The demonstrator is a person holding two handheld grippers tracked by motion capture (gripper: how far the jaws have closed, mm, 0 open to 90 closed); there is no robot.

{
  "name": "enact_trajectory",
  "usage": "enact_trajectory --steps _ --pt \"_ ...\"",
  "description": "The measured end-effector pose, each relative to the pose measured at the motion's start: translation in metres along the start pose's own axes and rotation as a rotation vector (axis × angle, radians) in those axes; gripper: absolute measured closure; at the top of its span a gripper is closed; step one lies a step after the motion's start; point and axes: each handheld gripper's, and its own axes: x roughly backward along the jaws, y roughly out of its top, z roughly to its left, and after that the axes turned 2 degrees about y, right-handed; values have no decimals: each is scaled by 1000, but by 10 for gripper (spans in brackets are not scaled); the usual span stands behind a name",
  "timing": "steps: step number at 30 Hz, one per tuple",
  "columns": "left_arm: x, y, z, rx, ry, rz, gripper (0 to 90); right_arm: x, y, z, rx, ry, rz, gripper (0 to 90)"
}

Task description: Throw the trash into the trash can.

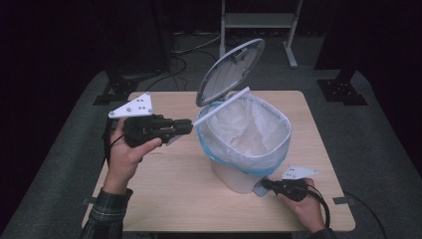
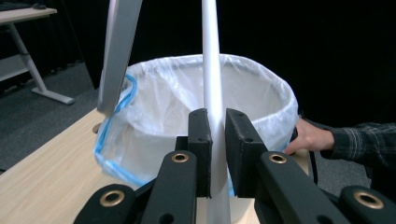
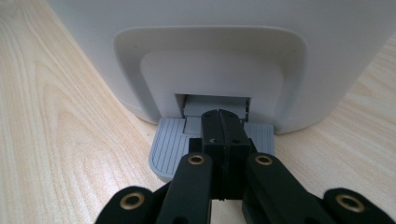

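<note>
Left hand (image 1: 124, 157) comes in from 7 o'clock, forearm angled toward table centre, its left gripper (image 1: 188, 126) level and pointing to 3 o'clock. The jaws are clenched on a slim, smooth white tube (image 1: 221, 106), which slants up toward 2 o'clock across the bin (image 1: 249, 144) rim. The bin, a rounded white plastic body lined with a thin crinkled bag (image 2: 154, 107) edged in blue, stands at table centre, its oval grey lid (image 1: 231, 69) tilted open at 11 o'clock. Right hand (image 1: 306, 206) lies low at 5 o'clock; the right gripper (image 3: 223, 122), jaws pressed together with nothing between them, rests on the ribbed grey pedal (image 3: 170, 144) at the bin's base. The table (image 1: 164, 199) is pale wood grain.
</note>
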Motion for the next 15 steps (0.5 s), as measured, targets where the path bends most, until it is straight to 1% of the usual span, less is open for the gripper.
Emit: enact_trajectory --steps 5,8,15 --pt "-12 9 0 -5 -15 0 812 0 0 0 -1 1 0 897" --pt "-19 14 0 -15 -18 8 811 0 0 0 -1 1 0 898" --pt "-32 20 0 -14 -25 11 808 0 0 0 -4 2 1 897"
